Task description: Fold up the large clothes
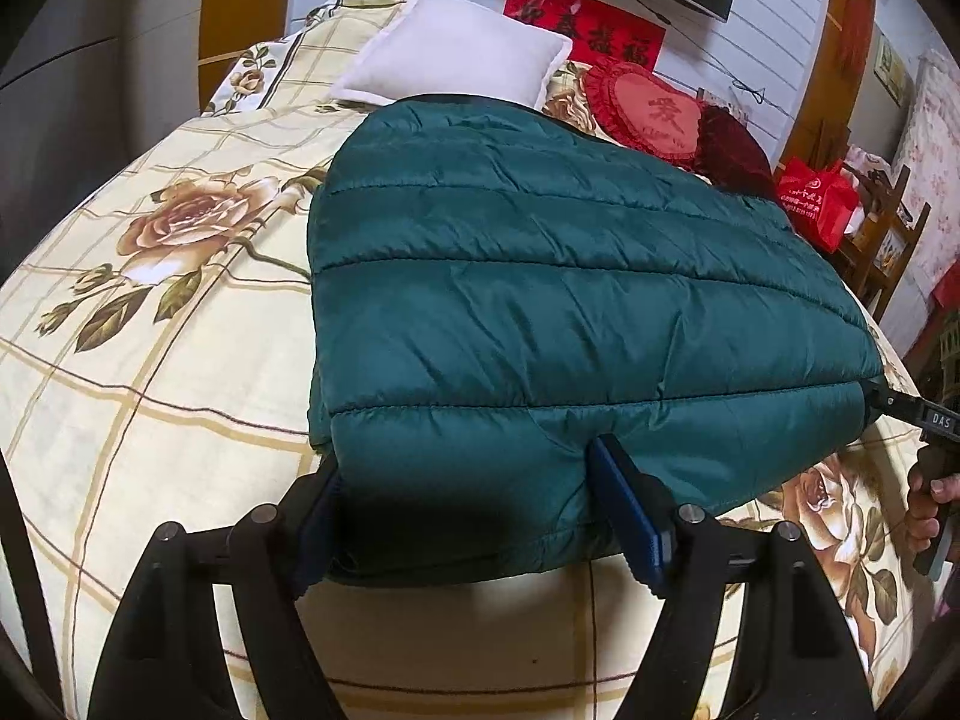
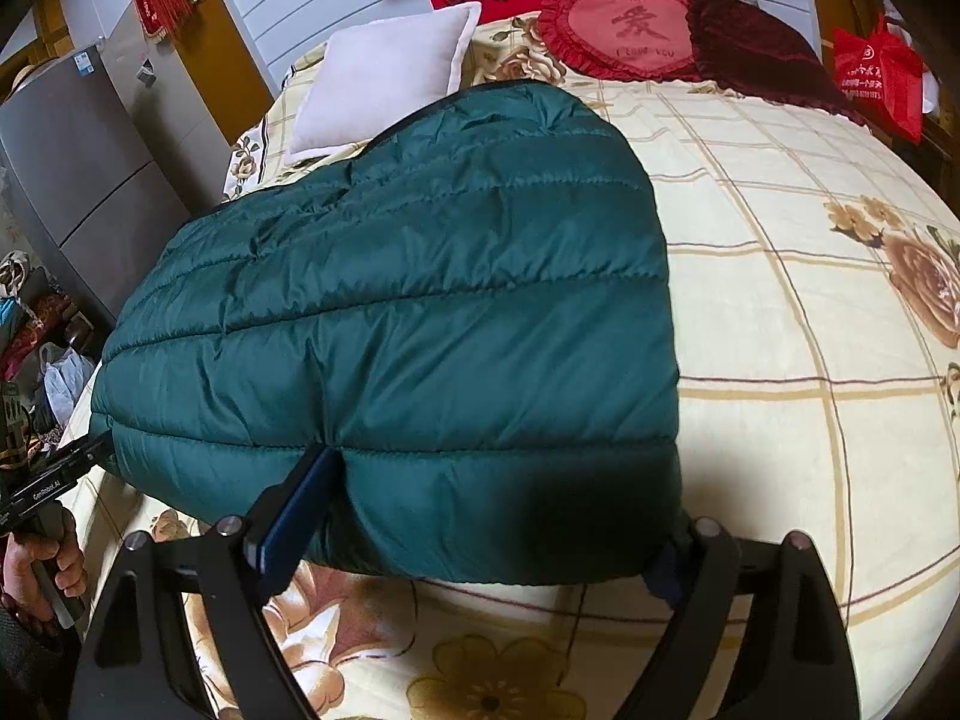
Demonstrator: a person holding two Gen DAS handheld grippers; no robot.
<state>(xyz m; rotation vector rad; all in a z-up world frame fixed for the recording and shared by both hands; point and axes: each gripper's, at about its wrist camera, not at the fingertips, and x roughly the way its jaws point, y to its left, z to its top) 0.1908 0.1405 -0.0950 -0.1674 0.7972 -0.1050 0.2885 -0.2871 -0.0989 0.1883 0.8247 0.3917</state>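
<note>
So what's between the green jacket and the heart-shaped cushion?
Only bare floral bedsheet separates the green jacket from the heart cushion, seen in the right wrist view.

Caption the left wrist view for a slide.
Left gripper clamps the near edge of a green jacket on a floral bed.

"DAS" on right gripper [image 1: 936, 420]; "爱" on heart cushion [image 2: 624, 30].
</note>
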